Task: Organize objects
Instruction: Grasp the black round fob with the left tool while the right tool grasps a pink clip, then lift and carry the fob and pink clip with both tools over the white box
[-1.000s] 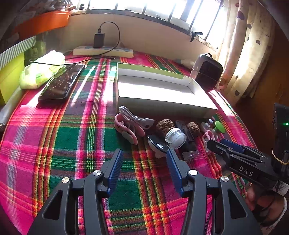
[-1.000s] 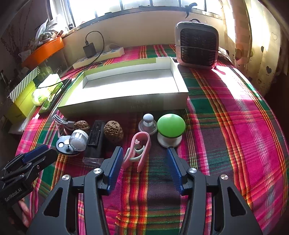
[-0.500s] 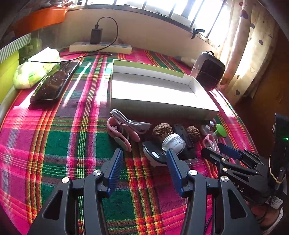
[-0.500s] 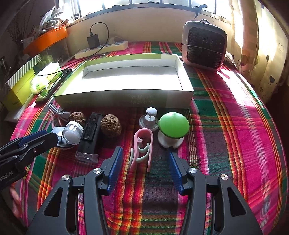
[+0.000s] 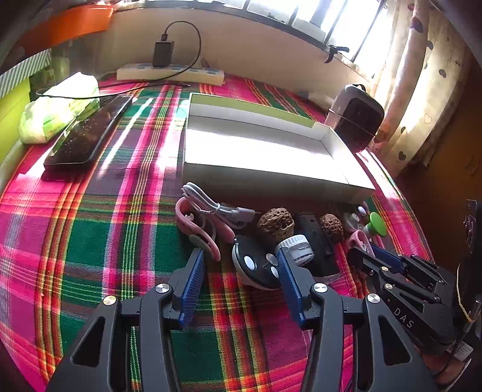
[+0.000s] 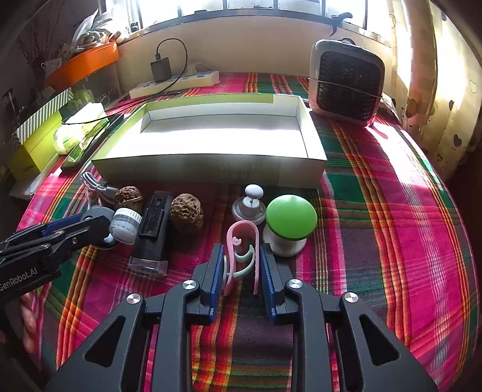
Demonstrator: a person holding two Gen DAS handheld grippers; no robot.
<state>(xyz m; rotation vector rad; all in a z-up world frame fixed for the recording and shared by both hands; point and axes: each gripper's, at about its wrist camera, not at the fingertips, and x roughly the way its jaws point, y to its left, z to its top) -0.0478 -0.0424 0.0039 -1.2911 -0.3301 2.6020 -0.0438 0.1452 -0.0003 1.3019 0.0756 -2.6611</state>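
The right gripper (image 6: pixel 242 273) has narrowed around the pink clip (image 6: pixel 242 250), jaws seemingly touching it, presumably bound for the empty white box (image 6: pixel 211 169) beyond, while the left gripper (image 5: pixel 238 280) gapes wide and empty near the round black-and-white gadget (image 5: pixel 253 267).

Strong daylight pours from the window (image 6: pixel 241 6), blown out to white. It glares off the box (image 5: pixel 259 150) floor and stripes the cloth (image 6: pixel 391 196). Corners vignette dark, edges bow; the far-left clutter is perhaps slightly soft.

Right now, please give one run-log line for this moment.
right tool: closed around pink clip | left tool: open near round black device | box: empty
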